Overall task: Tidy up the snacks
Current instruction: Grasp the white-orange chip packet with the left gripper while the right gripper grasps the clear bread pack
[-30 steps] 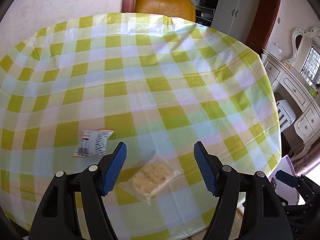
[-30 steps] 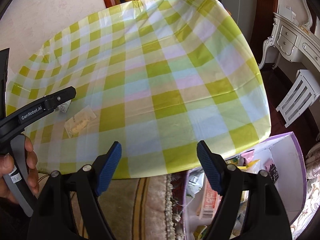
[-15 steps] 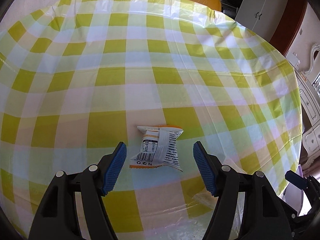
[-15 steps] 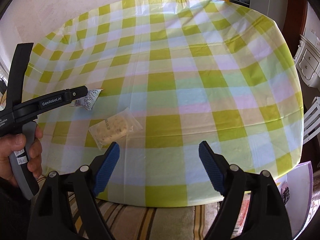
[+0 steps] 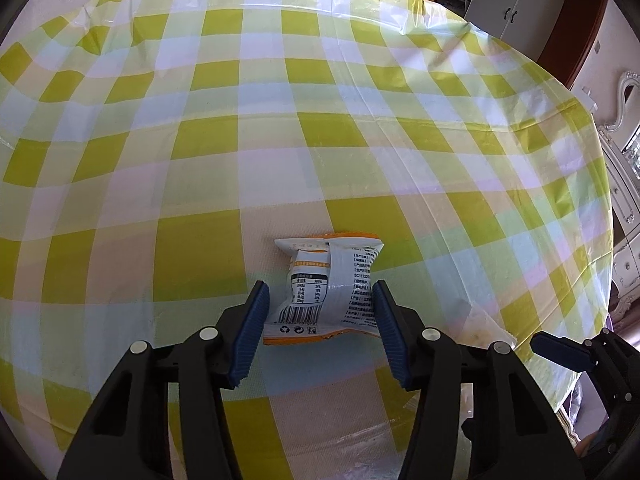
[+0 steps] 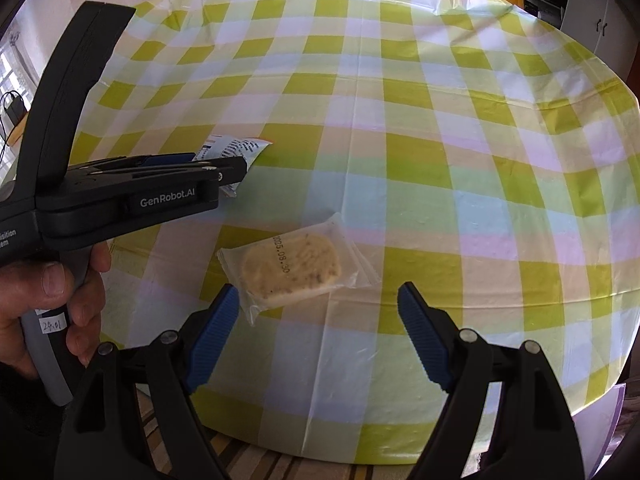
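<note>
On the checked tablecloth [image 5: 280,160], the left gripper [image 5: 320,320] straddled the white-and-orange snack packet [image 5: 326,288], jaws not yet clamped and best closed squarely on its sides, while the right gripper [image 6: 318,332] hovered released, the clear-wrapped biscuit [image 6: 294,270] at its 11 o'clock.

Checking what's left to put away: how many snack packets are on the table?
2. A white-and-orange packet lies between the left hand-held gripper fingers; a clear-wrapped biscuit lies just ahead of the right hand-held gripper. None visibly hidden.

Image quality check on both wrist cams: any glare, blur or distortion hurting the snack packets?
Left wrist: heavy fisheye bowing of the tablecloth checks, dark vignette corners; white snack packet sharp, barcode readable, mild sheen. Right wrist: same distortion; clear cookie packet in focus, date stamp legible; soft glare on plastic cloth creases; no motion blur.
</note>
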Available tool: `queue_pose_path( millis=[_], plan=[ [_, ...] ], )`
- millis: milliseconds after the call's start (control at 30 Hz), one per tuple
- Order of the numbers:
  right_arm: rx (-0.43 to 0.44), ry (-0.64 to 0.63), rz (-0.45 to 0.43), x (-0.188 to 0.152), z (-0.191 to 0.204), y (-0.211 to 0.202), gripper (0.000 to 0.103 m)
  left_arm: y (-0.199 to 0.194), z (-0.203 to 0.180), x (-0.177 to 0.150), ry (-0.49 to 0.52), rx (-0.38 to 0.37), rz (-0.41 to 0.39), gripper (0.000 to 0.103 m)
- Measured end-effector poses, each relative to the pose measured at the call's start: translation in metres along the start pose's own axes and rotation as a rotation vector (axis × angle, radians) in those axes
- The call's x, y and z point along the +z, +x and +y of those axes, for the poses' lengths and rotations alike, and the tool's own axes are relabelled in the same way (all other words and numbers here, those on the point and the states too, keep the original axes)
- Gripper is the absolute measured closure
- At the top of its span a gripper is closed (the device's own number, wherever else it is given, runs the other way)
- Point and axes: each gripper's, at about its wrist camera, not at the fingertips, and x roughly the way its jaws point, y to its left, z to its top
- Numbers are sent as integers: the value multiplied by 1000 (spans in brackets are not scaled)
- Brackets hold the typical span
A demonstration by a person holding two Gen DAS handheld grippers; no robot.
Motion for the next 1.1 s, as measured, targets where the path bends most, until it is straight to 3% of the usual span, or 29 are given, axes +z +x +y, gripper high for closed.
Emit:
queue_pose_path(
  millis=[667,1100],
  plan=[
    [22,-22,34,21,3,32,17,-3,8,-2,-37,-17,-19,53],
    [9,-50,3,31,1,34,16,-8,17,-2,-70,-22,-35,53]
  ],
)
